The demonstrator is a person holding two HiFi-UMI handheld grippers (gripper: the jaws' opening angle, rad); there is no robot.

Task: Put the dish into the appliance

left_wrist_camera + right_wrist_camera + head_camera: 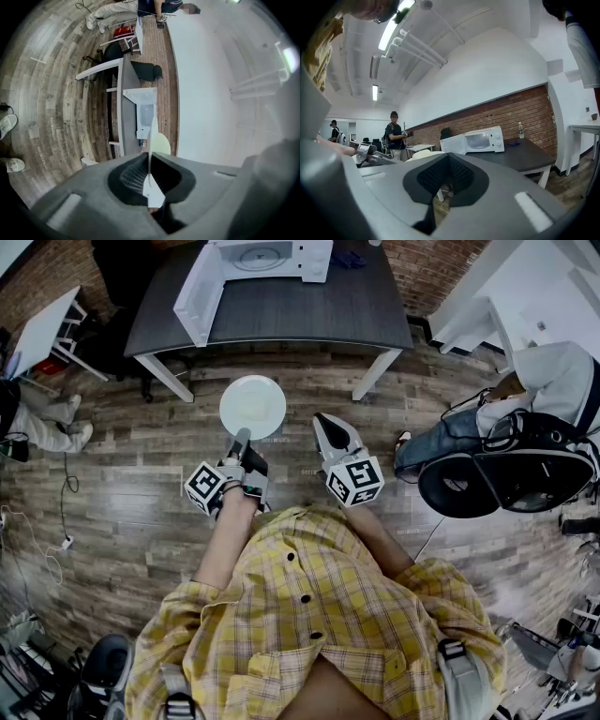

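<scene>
Since the microwave (272,257) on the worktop (309,310) is already open, the left gripper (241,439) pinches the dish (252,407) by its rim, level out front, while the right gripper (328,426) idles closed, empty.

Shared office/lab-type workrm. Evidence: wood-plank floor (122,484); brick wall (506,115) w/ white plaster above; ceiling tube lights (389,28); dark grey table (309,315) w/ white microwave (267,257), door open; white desks (42,329) at sides; loose cables (66,482) on floor; standing person (395,133) holding equip.
</scene>
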